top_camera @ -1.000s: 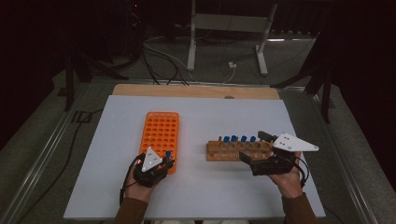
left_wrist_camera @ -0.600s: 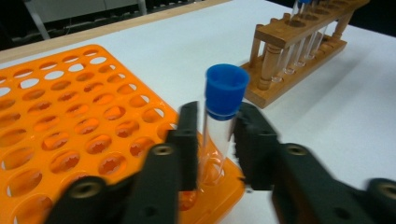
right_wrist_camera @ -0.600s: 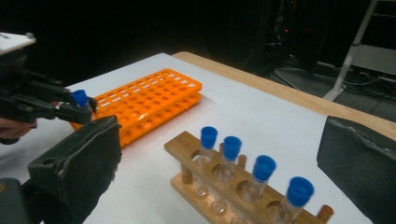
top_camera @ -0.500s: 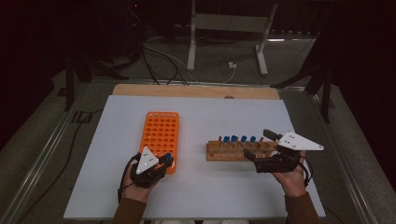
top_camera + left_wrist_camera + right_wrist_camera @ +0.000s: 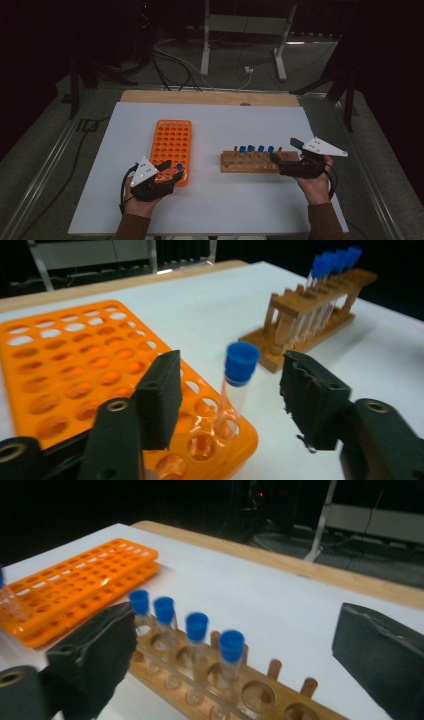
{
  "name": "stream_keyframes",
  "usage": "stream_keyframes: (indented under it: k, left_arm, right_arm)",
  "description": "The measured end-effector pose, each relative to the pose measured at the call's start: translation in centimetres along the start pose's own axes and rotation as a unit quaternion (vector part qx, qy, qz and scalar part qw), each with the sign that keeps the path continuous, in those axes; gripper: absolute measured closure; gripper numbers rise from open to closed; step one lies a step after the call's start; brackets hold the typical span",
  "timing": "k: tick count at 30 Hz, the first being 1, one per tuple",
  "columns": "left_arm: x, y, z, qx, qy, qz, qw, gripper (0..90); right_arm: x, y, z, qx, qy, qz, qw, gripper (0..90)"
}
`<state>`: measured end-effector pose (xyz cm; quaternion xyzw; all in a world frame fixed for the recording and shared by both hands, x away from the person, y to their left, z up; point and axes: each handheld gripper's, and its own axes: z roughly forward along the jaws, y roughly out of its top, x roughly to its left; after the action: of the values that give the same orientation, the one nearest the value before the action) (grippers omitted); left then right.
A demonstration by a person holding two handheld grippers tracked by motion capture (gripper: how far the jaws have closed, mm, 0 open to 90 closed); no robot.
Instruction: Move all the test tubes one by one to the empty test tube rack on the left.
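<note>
A clear tube with a blue cap (image 5: 239, 375) stands in the near right corner hole of the orange rack (image 5: 75, 365). My left gripper (image 5: 232, 365) straddles it; its jaws have just been opening and the pads stand clear of the tube on both sides. In the high view the same tube (image 5: 179, 167) rises at the orange rack's (image 5: 171, 145) front corner by my left gripper (image 5: 170, 171). Several blue-capped tubes (image 5: 195, 625) stand in the wooden rack (image 5: 270, 690). My right gripper (image 5: 237, 625) is wide open over that rack's right end, its jaws just closing slightly, touching nothing.
The white table top (image 5: 210, 120) carries both racks, the wooden rack (image 5: 252, 162) to the right of the orange one. A wooden strip (image 5: 210, 97) runs along the far edge. Cables and a metal stand lie on the dark floor beyond.
My left gripper's jaws have parted from the tube, which now stands alone in the orange rack. My right gripper has shifted a little to the right at the wooden rack's end.
</note>
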<state>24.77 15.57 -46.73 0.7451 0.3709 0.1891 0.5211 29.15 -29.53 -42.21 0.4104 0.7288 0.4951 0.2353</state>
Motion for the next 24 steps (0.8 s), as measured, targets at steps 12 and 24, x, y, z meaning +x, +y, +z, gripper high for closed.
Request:
stream_keyframes:
  k: [12, 24]
  left_arm:
    - [1.7, 1.0, -2.3, -0.035, 0.062, -0.035, 0.9968, 1.1]
    - [2.7, 0.5, -2.6, -0.034, 0.081, -0.052, 0.9948, 0.8]
  right_arm:
    - [0.1, -1.0, 1.9, 0.024, -0.003, -0.008, 0.9997, 42.9]
    - [0.1, -2.4, 3.4, 0.05, 0.002, -0.017, 0.9986, 69.0]
